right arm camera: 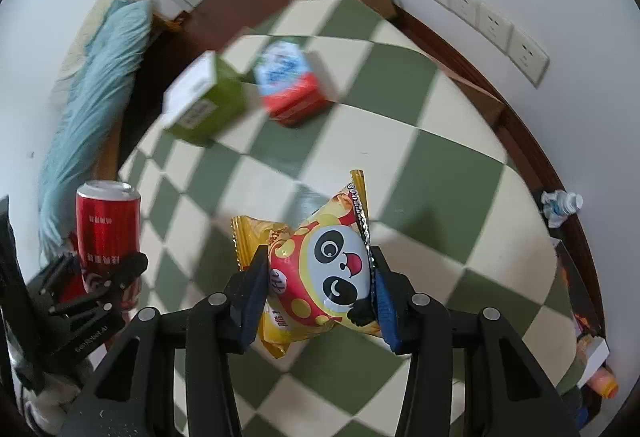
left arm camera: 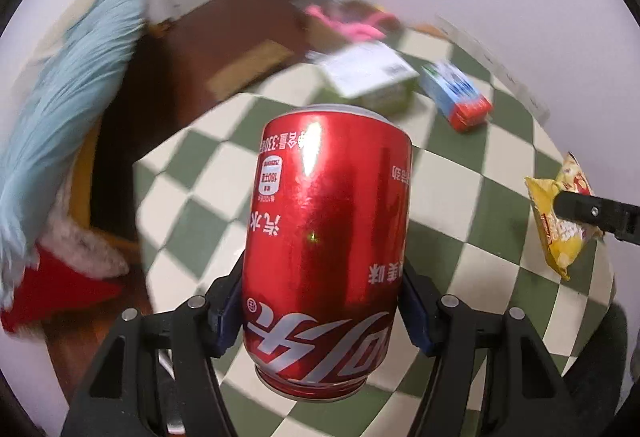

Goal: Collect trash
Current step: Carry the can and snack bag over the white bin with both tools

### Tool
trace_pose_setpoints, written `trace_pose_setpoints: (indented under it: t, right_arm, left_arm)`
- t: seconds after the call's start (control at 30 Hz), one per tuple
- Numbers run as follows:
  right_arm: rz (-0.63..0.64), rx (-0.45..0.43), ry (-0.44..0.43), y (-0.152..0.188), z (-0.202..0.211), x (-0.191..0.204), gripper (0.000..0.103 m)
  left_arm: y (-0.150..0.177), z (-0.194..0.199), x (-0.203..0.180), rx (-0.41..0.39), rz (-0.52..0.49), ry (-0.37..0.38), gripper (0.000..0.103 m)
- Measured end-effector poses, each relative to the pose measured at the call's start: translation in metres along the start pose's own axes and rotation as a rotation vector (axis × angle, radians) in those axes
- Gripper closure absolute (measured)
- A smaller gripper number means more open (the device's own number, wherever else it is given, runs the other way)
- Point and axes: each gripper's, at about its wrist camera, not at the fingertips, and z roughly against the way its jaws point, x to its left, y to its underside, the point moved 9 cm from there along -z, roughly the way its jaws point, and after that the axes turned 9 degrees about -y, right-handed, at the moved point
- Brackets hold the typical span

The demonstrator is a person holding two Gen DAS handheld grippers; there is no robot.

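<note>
While both are lifted clear of the checkered counter [right arm camera: 460, 141], each hand-held gripper has its own piece of trash. The left hand-held gripper [left arm camera: 322, 301] is clamped on a red soda can [left arm camera: 328, 237], pads pressing its sides, can sticking out past the fingertips. The right hand-held gripper [right arm camera: 318, 289] pinches a yellow panda snack bag [right arm camera: 320, 277] between its pads. Toward the counter's far edge sit a green carton [right arm camera: 204, 101] and a blue-red carton [right arm camera: 290, 85], side by side.
</note>
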Motion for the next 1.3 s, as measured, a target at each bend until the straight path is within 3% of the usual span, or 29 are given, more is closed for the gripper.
trace_pose_setpoints:
  t: [0.2, 0.4, 0.73, 0.87, 0.97, 1.17, 1.3]
  right_arm:
    - [0.095, -0.037, -0.045, 0.006, 0.014, 0.081, 0.054]
    - [0.206, -0.03, -0.131, 0.034, 0.007, 0.19, 0.054]
    - [0.376, 0.137, -0.287, 0.134, -0.08, 0.371, 0.055]
    - [0.406, 0.256, -0.303, 0.187, -0.135, 0.414, 0.055]
    - [0.43, 0.35, -0.286, 0.224, -0.182, 0.435, 0.055]
    - [0.438, 0.486, -0.228, 0.274, -0.26, 0.446, 0.055]
    - [0.457, 0.555, -0.175, 0.293, -0.306, 0.446, 0.055]
  left_arm:
    - [0.018, 0.051, 0.09, -0.085, 0.19, -0.028, 0.04]
    - [0.053, 0.086, 0.192, -0.138, 0.35, -0.09, 0.04]
    - [0.144, 0.096, 0.332, -0.105, 0.553, -0.147, 0.04]
    - [0.187, 0.072, 0.373, -0.037, 0.631, -0.144, 0.04]
    - [0.227, 0.034, 0.397, 0.049, 0.721, -0.1, 0.04]
    - [0.296, -0.054, 0.424, 0.233, 0.891, 0.028, 0.04]
    - [0.323, -0.094, 0.427, 0.325, 0.936, 0.062, 0.039]
